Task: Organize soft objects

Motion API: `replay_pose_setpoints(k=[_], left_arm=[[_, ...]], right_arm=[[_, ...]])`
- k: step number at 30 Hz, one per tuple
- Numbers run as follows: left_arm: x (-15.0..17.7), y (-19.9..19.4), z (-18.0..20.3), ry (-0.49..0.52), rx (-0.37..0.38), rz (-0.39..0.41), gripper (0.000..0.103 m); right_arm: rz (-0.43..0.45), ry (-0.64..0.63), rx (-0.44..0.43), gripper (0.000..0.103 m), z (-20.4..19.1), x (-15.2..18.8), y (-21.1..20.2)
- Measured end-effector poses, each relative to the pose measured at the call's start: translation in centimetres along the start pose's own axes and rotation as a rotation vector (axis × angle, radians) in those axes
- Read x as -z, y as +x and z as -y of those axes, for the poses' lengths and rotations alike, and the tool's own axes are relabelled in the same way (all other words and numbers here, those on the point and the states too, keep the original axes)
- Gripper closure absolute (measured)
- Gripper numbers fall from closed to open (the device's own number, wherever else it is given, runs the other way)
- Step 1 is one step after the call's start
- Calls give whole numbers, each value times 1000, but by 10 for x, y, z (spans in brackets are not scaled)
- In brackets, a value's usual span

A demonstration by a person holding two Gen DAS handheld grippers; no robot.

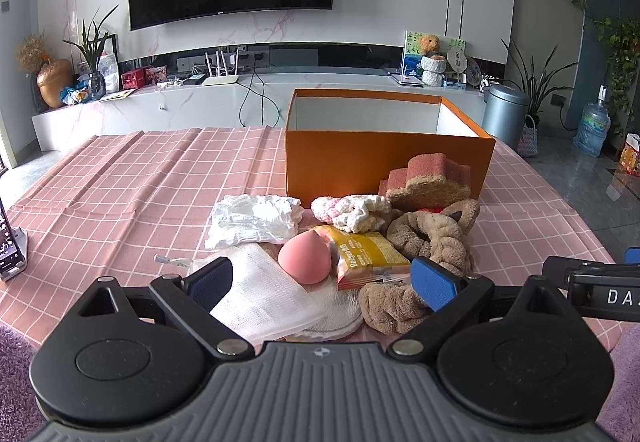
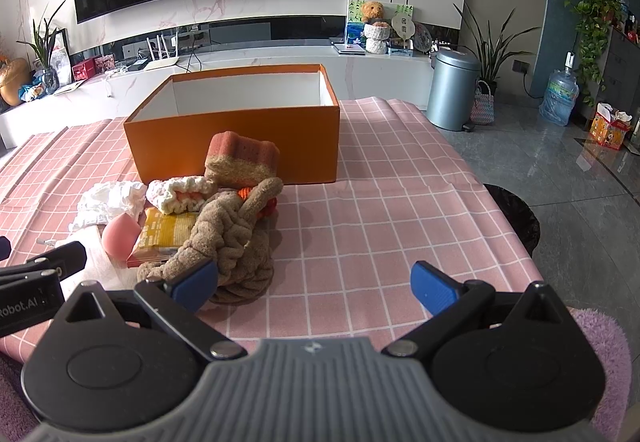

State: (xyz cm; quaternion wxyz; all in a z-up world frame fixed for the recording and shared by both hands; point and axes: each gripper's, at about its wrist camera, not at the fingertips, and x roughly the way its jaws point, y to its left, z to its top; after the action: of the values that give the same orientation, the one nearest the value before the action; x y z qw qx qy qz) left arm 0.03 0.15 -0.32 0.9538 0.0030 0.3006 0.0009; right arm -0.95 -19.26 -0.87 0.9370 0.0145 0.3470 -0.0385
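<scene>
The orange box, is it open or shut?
Open. The orange box has no lid on top, and its white inside walls show in both views.

My left gripper (image 1: 322, 284) hangs spread wide over the pile by the bench's near edge: pink sponge egg (image 1: 304, 258), yellow snack packet (image 1: 370, 256), brown plush headband (image 1: 434, 234), white gauze (image 1: 268, 292). The orange box (image 1: 384, 161) stands open behind, toward the far edge

Orange box (image 1: 360, 157) (white inside), pink checked tablecloth (image 1: 140, 185), brown headband (image 2: 236, 242).
</scene>
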Motion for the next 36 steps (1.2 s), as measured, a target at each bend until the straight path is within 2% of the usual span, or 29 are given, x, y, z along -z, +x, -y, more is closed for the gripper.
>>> replay_pose_setpoints(k=[24, 31, 34, 36], left_arm=[[6, 0, -1, -9, 0, -5, 0], [6, -2, -4, -19, 15, 8, 0], [5, -2, -9, -37, 55, 2, 18], [4, 2, -12, -49, 79, -13, 22]], right_arm=[[-9, 2, -1, 2, 1, 0, 2], [-6, -7, -39, 2, -2, -2, 1], [9, -13, -58, 2, -4, -3, -1], [17, -3, -88, 3, -2, -2, -1]])
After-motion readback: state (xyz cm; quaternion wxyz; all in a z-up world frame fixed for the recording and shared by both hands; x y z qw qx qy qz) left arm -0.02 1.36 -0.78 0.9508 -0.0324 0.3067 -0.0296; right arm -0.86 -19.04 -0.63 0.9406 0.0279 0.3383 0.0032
